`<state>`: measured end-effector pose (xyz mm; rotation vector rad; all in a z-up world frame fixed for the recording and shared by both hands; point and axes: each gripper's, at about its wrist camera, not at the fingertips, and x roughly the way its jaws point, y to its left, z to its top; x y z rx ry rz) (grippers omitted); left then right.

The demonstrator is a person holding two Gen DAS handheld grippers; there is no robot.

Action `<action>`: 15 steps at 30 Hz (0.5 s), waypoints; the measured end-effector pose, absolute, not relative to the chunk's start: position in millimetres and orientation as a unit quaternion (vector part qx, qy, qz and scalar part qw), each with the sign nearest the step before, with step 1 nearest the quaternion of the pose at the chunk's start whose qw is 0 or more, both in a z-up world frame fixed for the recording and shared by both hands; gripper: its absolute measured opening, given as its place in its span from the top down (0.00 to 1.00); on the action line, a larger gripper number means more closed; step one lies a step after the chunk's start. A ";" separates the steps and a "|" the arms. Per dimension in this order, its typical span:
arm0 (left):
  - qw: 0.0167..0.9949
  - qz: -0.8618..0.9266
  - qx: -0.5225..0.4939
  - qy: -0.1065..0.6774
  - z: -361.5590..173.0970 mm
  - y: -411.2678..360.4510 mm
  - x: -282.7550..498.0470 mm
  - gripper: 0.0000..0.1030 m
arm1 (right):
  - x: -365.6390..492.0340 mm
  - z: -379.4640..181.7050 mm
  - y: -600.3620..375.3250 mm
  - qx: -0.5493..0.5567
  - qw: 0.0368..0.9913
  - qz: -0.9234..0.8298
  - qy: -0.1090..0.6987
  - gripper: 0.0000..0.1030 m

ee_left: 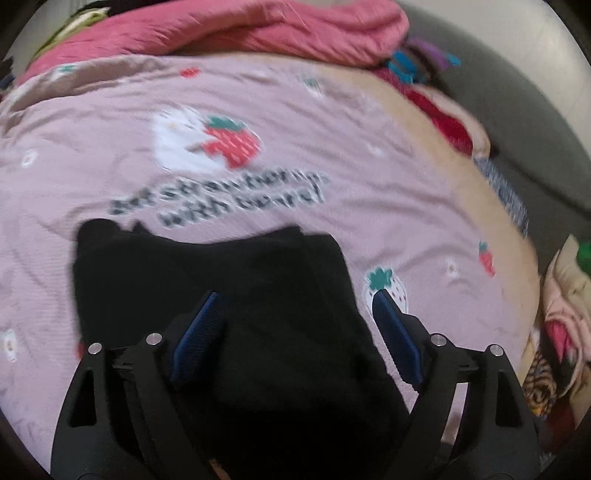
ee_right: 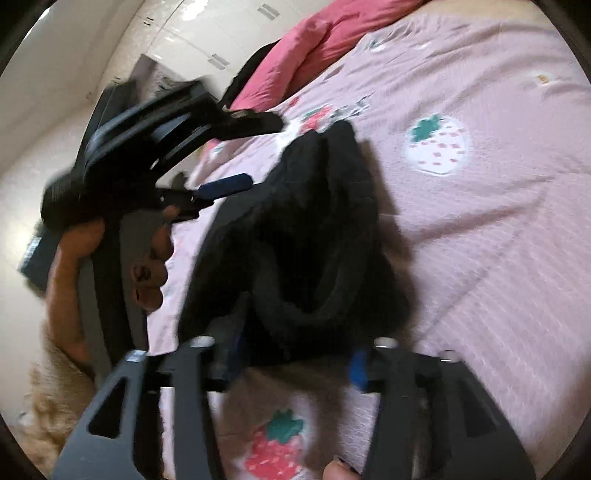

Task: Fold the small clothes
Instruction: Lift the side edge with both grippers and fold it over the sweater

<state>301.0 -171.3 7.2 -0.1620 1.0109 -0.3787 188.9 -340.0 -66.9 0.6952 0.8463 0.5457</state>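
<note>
A small black garment (ee_left: 229, 280) lies bunched on the pink strawberry-print bedsheet (ee_left: 332, 177). My left gripper (ee_left: 295, 299) hovers over its near part, blue pads (ee_left: 197, 332) spread wide and not pressing the cloth. In the right wrist view the same garment (ee_right: 321, 236) is a crumpled heap with a rolled edge toward the camera. My right gripper (ee_right: 295, 356) stands open around that near edge, with a gap at its right pad. The left gripper (ee_right: 266, 153) shows at upper left, held by a person's hand (ee_right: 151, 258), jaws apart beside the garment's far end.
A pink-red quilt (ee_left: 229, 29) is heaped at the head of the bed. Mixed clothes (ee_left: 569, 314) are piled off the bed's right edge, and more coloured items (ee_left: 417, 70) lie at the far right. White wardrobe doors (ee_right: 207, 33) and pale floor (ee_right: 22, 184) lie beyond the bed.
</note>
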 end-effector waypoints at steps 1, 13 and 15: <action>0.859 -0.173 -0.077 0.476 9.8 -163.2 297.9 0.24 | 196.6 -63.8 -341.6 0.329 0.813 0.266 0.401 0.40; 0.871 -0.095 -0.045 0.481 -15.9 -85.9 260.3 0.20 | 299.3 -50.8 -332.1 0.277 0.789 0.270 0.478 0.42; 0.869 -0.095 -0.045 0.484 -21.6 -82.1 256.2 0.20 | 302.7 -43.8 -321.6 0.238 0.802 0.263 0.481 0.60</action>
